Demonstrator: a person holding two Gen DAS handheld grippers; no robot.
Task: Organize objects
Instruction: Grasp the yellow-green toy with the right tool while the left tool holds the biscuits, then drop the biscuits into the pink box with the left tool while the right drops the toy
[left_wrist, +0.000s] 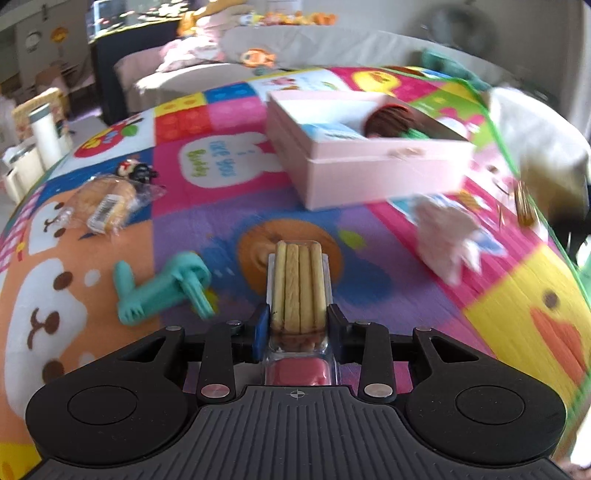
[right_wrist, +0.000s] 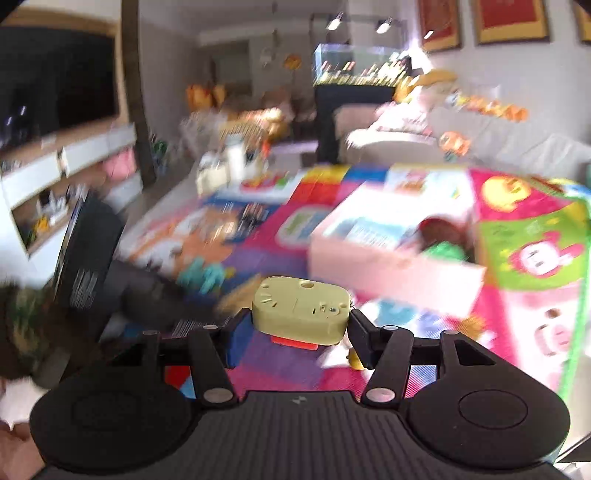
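My left gripper (left_wrist: 298, 325) is shut on a clear pack of biscuit sticks (left_wrist: 298, 284) with a red compartment at its base, held above the colourful play mat (left_wrist: 229, 206). A pink open box (left_wrist: 354, 162) lies ahead on the mat, with a brown item and a green item inside. My right gripper (right_wrist: 297, 326) is shut on a pale yellow-green plastic toy (right_wrist: 301, 308) with a red underside, held above the mat short of the pink box (right_wrist: 388, 254). The right wrist view is blurred.
On the mat lie a teal plastic toy (left_wrist: 162, 288), a wrapped bread bun (left_wrist: 103, 206), a small black and red toy (left_wrist: 136, 170) and a white soft toy (left_wrist: 447, 236). A sofa (left_wrist: 295, 48) stands behind. White bottles (left_wrist: 44, 133) stand at left.
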